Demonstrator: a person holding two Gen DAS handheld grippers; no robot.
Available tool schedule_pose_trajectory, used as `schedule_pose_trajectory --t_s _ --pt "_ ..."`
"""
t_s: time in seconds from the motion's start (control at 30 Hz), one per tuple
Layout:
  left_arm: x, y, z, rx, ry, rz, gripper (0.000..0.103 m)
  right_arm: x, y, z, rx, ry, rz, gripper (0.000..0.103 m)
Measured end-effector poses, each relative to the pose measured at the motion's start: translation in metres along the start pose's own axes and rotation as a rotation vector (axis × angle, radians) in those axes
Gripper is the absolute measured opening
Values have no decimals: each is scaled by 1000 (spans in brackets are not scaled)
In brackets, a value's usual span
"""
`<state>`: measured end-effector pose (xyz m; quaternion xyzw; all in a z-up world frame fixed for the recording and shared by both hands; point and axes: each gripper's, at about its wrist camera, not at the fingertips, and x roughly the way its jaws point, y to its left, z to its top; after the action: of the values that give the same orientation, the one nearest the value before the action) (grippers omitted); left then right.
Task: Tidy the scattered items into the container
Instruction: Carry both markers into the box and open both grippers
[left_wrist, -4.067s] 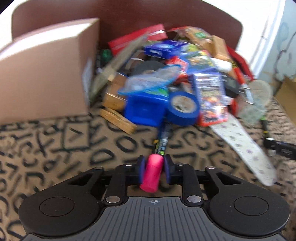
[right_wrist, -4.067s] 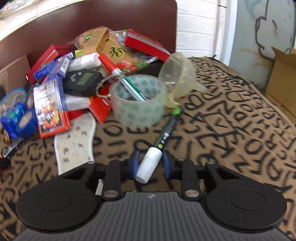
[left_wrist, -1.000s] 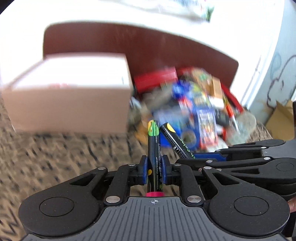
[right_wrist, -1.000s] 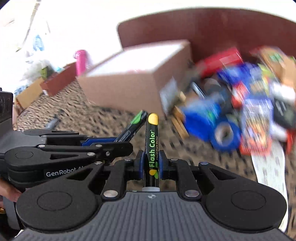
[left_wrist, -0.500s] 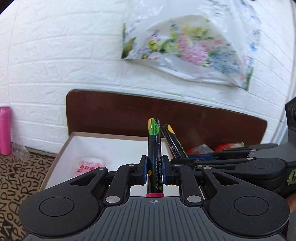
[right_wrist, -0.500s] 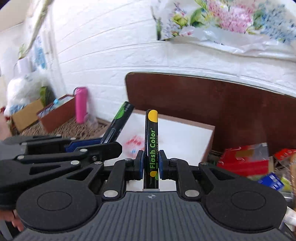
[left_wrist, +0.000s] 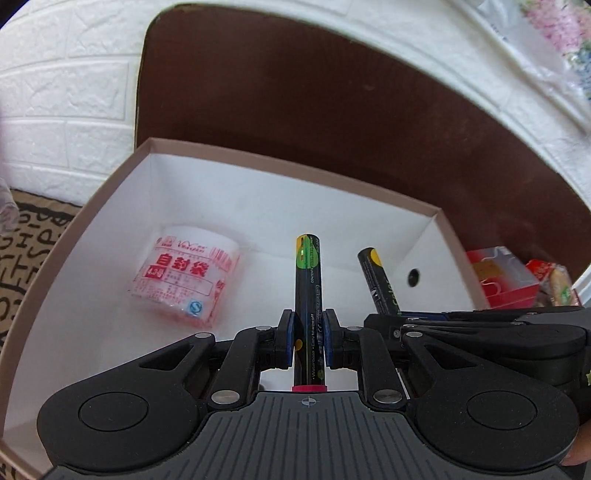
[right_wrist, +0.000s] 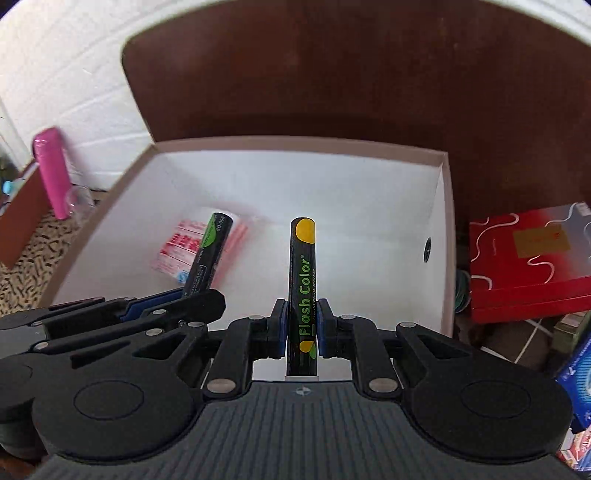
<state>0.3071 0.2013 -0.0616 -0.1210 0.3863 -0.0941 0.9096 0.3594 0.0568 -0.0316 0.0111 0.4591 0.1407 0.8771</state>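
My left gripper (left_wrist: 308, 341) is shut on a black chalk marker with a green end (left_wrist: 308, 284), held over the open white-lined cardboard box (left_wrist: 110, 177). My right gripper (right_wrist: 302, 334) is shut on a black "Flash Color" marker with a yellow end (right_wrist: 303, 280), held beside it over the same box (right_wrist: 447, 206). The yellow-ended marker also shows in the left wrist view (left_wrist: 378, 280), and the green-ended one in the right wrist view (right_wrist: 208, 254). A clear pack with red print (left_wrist: 186, 280) lies on the box floor.
A brown headboard (left_wrist: 332, 92) stands behind the box. A red gift box (right_wrist: 532, 258) and more packets lie right of the box. A pink bottle (right_wrist: 51, 170) stands at the far left by the white brick wall. Patterned bedding (left_wrist: 26, 236) surrounds the box.
Both grippers have tipped down and moved forward over the box, each still holding its marker. The box interior now fills the view where the wall showed before.
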Motion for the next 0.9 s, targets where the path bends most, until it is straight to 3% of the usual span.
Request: schedule_pose_trajectory --t_s 0.1,0.13,0.17,0.23,0.33,0.37,0.53,0.6,0.7,0.73,0.9 --pt "8 8 2 -25 22 -7 12 11 0 2 15 20 -8 18" --pt "9 9 2 -33 28 -16 16 13 0 2 19 23 -12 18" --pt "10 10 2 -39 30 -21 30 15 -1 3 23 23 -14 18" --pt "10 11 2 -56 28 -3 36 19 -4 3 40 20 -1 19" --pt "8 17 1 -125 61 72 71 17 -8 3 39 0 -18 24" --pt "7 21 1 -143 61 72 78 14 -10 3 34 -15 -13 25" --pt "-12 33 4 -184 -3 41 88 -8 -14 9 41 -74 45 53" --pt "-23 33 6 -180 -25 30 89 -16 -16 9 45 -89 78 60" --pt "-38 30 6 -181 -51 6 97 -26 -18 9 58 -125 47 96" --pt "-43 29 5 -183 -55 -13 103 -30 -20 8 51 -147 77 96" --pt "-66 9 -7 -175 -81 -78 103 -56 -36 -6 62 -169 159 100"
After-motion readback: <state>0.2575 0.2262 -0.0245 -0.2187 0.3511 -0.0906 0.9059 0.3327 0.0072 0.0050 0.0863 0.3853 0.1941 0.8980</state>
